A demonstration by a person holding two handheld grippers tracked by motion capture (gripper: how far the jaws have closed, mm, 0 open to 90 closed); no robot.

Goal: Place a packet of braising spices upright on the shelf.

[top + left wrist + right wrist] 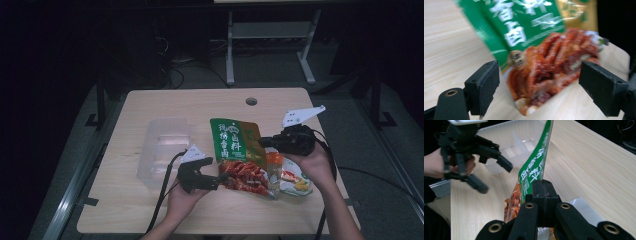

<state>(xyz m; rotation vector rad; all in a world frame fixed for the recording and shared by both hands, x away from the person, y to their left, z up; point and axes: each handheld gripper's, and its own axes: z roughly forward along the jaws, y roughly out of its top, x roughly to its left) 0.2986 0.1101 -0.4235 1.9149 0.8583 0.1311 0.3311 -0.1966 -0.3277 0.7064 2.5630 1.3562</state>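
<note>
Two grippers work over one green and red snack bag on the wooden table in the high view. That bag lies near the table's middle, its red printed end toward six o'clock. At its nine o'clock the left gripper points at the bag's lower edge, jaws spread. At its three o'clock the right gripper meets the bag's side edge. A clear plastic container stands at the bag's nine o'clock, just beyond the left gripper. A second, smaller packet lies at the bag's four o'clock, under the right hand.

From the left gripper view, its two black pads are wide apart, holding nothing; the bag's red end sits between and beyond them at twelve o'clock, blurred.

From the right gripper view, the jaws are pressed together on the bag's edge, which rises on edge toward twelve o'clock. The left gripper hangs open at ten o'clock, the container behind it.
</note>
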